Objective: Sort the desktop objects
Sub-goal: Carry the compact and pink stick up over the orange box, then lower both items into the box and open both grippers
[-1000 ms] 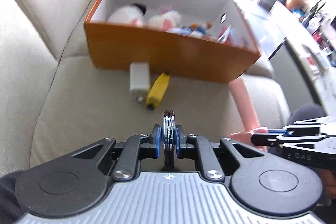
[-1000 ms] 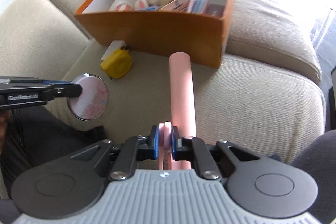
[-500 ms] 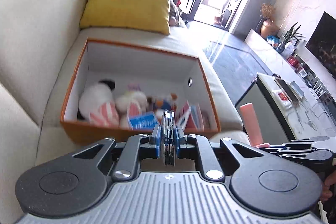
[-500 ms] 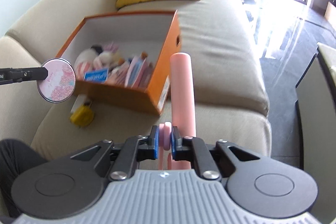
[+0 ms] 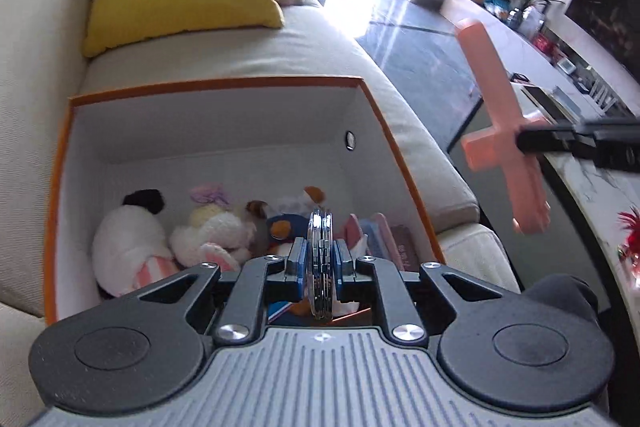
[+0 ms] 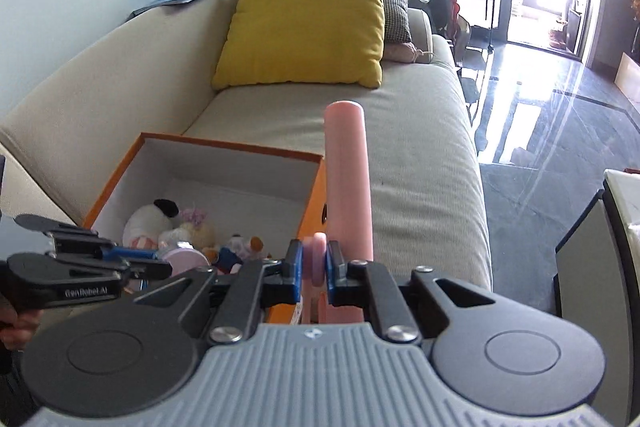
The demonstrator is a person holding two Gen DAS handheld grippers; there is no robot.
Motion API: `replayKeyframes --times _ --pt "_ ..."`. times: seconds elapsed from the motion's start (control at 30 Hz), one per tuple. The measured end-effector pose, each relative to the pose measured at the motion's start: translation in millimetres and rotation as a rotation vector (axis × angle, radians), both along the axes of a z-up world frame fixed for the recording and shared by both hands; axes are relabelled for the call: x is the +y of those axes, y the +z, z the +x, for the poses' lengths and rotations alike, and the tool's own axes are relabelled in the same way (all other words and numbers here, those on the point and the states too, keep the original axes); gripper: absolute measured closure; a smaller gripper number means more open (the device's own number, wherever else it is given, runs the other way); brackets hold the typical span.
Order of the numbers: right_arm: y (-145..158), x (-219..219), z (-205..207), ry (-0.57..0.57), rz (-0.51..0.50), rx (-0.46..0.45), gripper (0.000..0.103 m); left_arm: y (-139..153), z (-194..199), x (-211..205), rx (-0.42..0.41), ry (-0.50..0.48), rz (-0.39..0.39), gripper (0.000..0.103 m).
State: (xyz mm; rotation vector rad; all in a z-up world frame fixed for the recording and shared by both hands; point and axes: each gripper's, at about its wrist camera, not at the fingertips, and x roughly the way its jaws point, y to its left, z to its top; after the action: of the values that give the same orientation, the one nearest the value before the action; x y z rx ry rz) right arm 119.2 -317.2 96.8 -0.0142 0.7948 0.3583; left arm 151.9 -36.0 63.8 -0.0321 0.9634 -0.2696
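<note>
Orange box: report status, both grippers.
Left gripper shut on round mirror, over orange box. Right gripper shut on pink tool, beside box. Path unobstructed.

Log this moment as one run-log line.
left gripper: shut on round compact mirror, over orange box | right gripper: shut on pink handled tool, beside box | box: plush toys

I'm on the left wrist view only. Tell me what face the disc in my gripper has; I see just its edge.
Observer: In the right wrist view the round compact shows a pale pink face, held by the left gripper over the orange box.
Operator: Report how the right gripper holds the pink piece.
Observer: The right gripper is shut on a flat tab of the pink T-shaped piece; its long bar points straight ahead.
</note>
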Motion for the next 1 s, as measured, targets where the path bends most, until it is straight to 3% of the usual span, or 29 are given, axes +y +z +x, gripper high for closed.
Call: replayKeyframes --times 0.37,0.53,0.77,1.0 --pt "3.0 34.2 40.5 0.057 0.076 0.012 0.091 -28.4 27.3 11.5 0.133 -0.012 -0.095 0.087" --pt "-5.1 57.4 56.8 0.073 0.114 0.062 0.091 -40.9 34.4 6.3 0.161 0.014 -0.067 0.087" --pt "-27.8 83.4 76.1 0.119 0.017 0.098 0.091 -60.3 35.6 -0.1 0.178 0.023 -0.050 0.087" --pt "-46.3 103.5 95.3 0.281 -0.104 0.112 0.091 -68.6 35.7 6.5 0.172 0.034 -0.094 0.086"
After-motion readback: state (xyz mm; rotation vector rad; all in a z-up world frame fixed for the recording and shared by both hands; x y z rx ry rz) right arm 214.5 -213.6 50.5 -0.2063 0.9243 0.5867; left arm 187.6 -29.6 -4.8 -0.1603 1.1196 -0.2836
